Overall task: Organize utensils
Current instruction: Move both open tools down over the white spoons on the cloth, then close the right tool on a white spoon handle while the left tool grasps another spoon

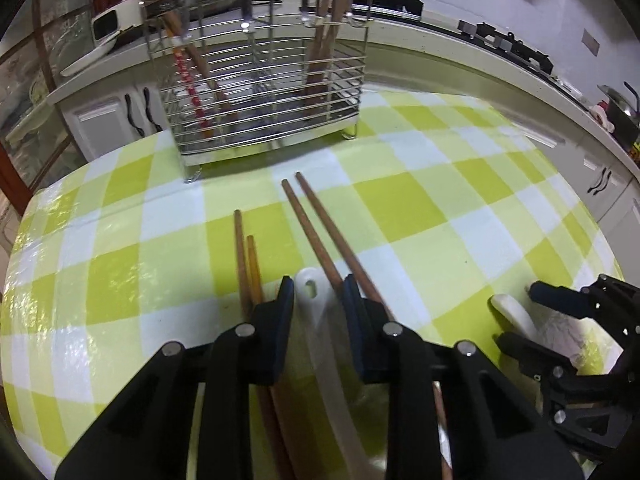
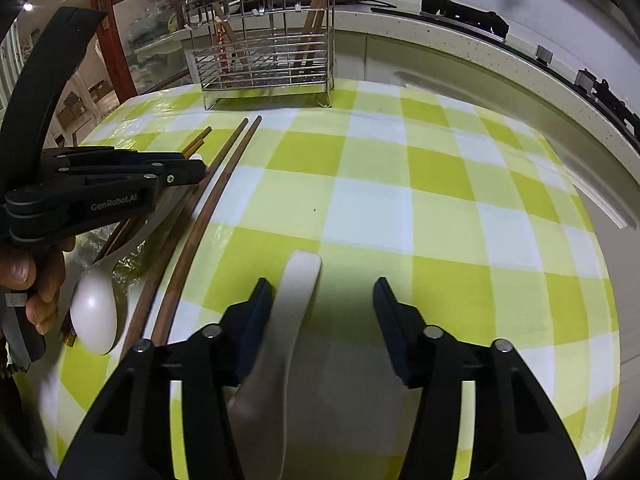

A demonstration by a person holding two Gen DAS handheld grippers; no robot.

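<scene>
Left wrist view: the stainless-steel wire utensil rack (image 1: 264,76) stands at twelve o'clock on the green-and-white checked tablecloth (image 1: 420,208), already holding several wooden chopsticks. Still on the cloth are a long dark-brown chopstick pair (image 1: 316,228), a shorter brown-and-amber pair (image 1: 246,264) at about eleven o'clock from the fingers, and a translucent white plastic spoon (image 1: 316,312). The left gripper (image 1: 316,300) straddles the spoon's handle, jaws spread, not yet clenched on it.

Right wrist view: the rack (image 2: 264,48) sits at eleven o'clock. The right gripper (image 2: 322,308) is spread wide, nothing grasped; a white ceramic spoon handle (image 2: 298,292) lies touching or just beside its left finger. By my judgement, the job is partly done: two spoons and four chopsticks remain.
</scene>
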